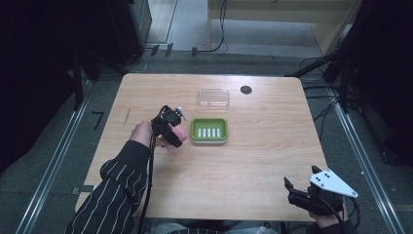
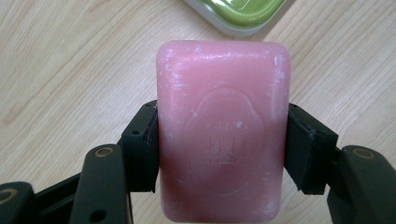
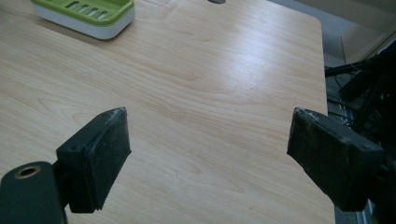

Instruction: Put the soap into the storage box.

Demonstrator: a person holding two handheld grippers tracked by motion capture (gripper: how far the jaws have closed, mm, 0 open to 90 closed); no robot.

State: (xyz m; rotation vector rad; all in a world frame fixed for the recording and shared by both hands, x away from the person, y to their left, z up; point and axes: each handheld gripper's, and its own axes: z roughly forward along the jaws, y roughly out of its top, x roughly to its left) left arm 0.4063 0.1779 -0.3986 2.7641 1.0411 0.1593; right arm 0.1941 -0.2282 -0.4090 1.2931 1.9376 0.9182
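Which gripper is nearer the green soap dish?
Left. The left gripper, clamping pink soap, sits just beside the green soap dish; the right gripper waits open near the table's near-right corner.

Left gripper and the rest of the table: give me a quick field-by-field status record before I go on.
left gripper: shut on the pink soap bar, held just left of the dish
right gripper: open, holding nothing, near the table's front right corner
green soap dish: mid-table, slotted tray holds nothing
clear lid: lying behind the dish, apart from it
table: light wood; dark round spot near the far edge
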